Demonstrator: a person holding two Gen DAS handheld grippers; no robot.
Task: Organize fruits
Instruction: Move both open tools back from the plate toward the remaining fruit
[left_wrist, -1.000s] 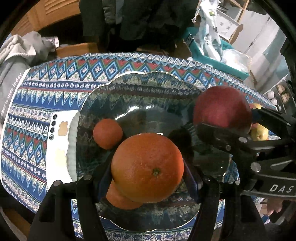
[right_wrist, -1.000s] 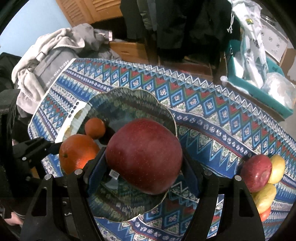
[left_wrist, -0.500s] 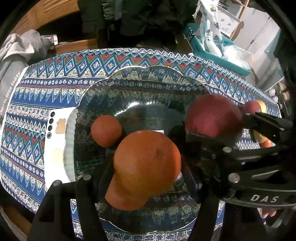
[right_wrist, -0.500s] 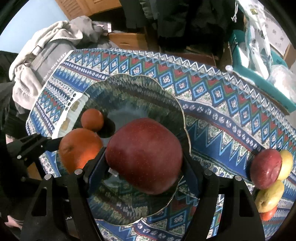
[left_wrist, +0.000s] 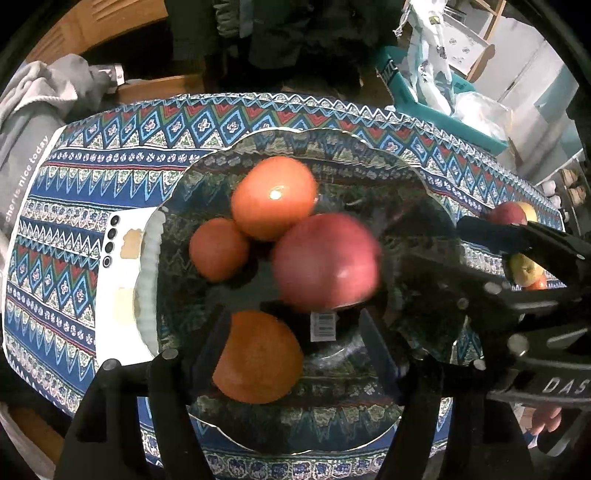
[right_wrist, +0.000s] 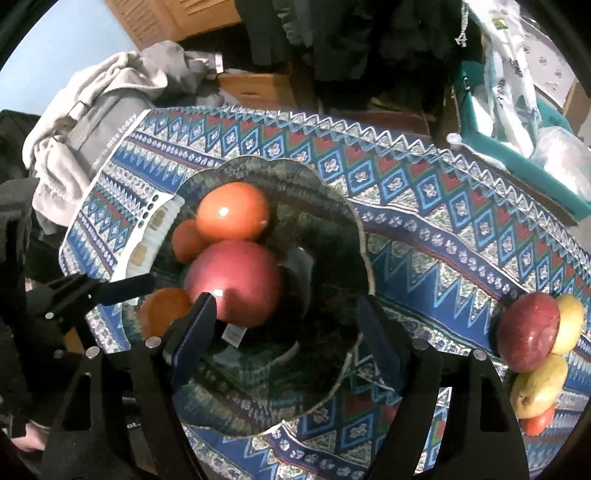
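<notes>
Left wrist view: your left tool (left_wrist: 295, 343) gapes wide, empty, over the glass bowl (left_wrist: 369, 155); the red apple (left_wrist: 327, 262) lies at bowl centre, oranges at 11 and 7 o'clock.

Right wrist view: your right tool (right_wrist: 284, 325) spreads wide, empty; the red apple (right_wrist: 232, 282) sits at 10 o'clock.

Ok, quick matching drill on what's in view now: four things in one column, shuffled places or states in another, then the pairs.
1. red apple
2. phone
3. yellow apples
4. right gripper

A. partly under the bowl's rim
B. open, empty
C. in the bowl among oranges
D. on the cloth, outside the bowl

Pairs: 1-C, 2-A, 3-D, 4-B
</notes>
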